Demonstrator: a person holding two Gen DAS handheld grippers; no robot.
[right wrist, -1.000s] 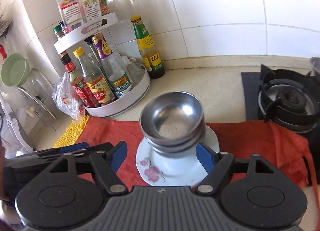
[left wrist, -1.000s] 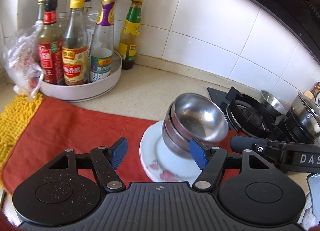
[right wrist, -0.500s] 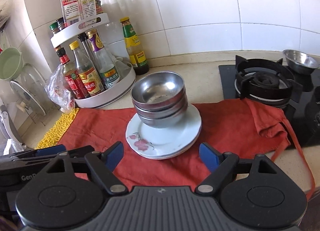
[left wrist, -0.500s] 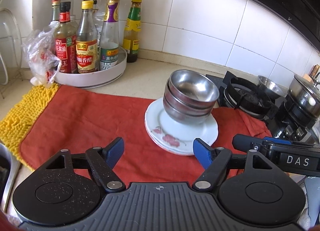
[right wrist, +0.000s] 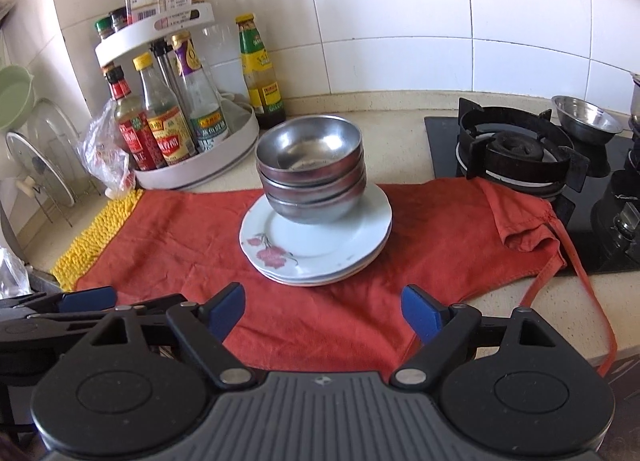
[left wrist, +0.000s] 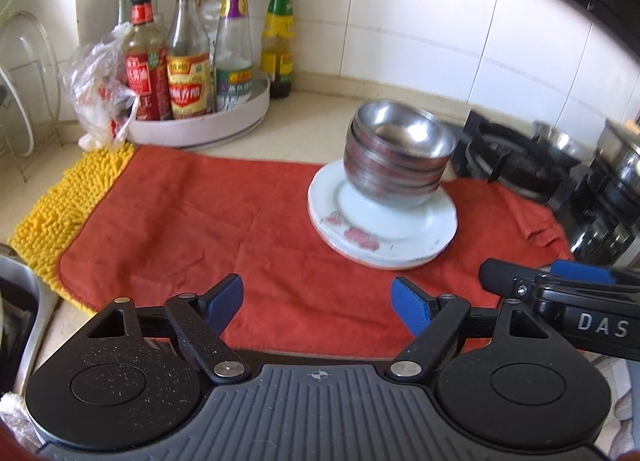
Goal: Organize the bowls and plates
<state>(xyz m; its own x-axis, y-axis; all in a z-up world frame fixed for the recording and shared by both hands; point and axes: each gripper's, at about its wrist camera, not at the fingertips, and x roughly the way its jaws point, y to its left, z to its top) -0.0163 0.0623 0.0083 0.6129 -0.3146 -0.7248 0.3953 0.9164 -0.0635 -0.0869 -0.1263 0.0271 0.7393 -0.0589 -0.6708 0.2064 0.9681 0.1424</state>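
Note:
Three nested steel bowls (left wrist: 396, 165) (right wrist: 312, 169) stand on a short stack of white flowered plates (left wrist: 424, 229) (right wrist: 320, 249), which rests on a red cloth (left wrist: 200, 229) (right wrist: 432, 245). My left gripper (left wrist: 318, 297) hovers over the cloth, short of the plates and a little left of them. Its jaws are opening with nothing between them. My right gripper (right wrist: 322, 303) faces the stack squarely from the near side, apart from it. Its jaws are also opening and hold nothing. The two grippers sit side by side, so each shows at the edge of the other's view.
A white turntable rack of sauce bottles (left wrist: 200, 117) (right wrist: 192, 169) stands at the back left against the tiled wall. The gas stove (left wrist: 512, 157) (right wrist: 516, 149) lies right of the cloth, with a small steel bowl (right wrist: 588, 121) and a pot (left wrist: 620, 157) on it. A yellow mat (left wrist: 60, 213) borders the cloth's left end.
Both grippers have drawn back from the bowl stack, which now lies farther off and outside their jaws. Both pairs of jaws stand wider. The stack stays on the plates.

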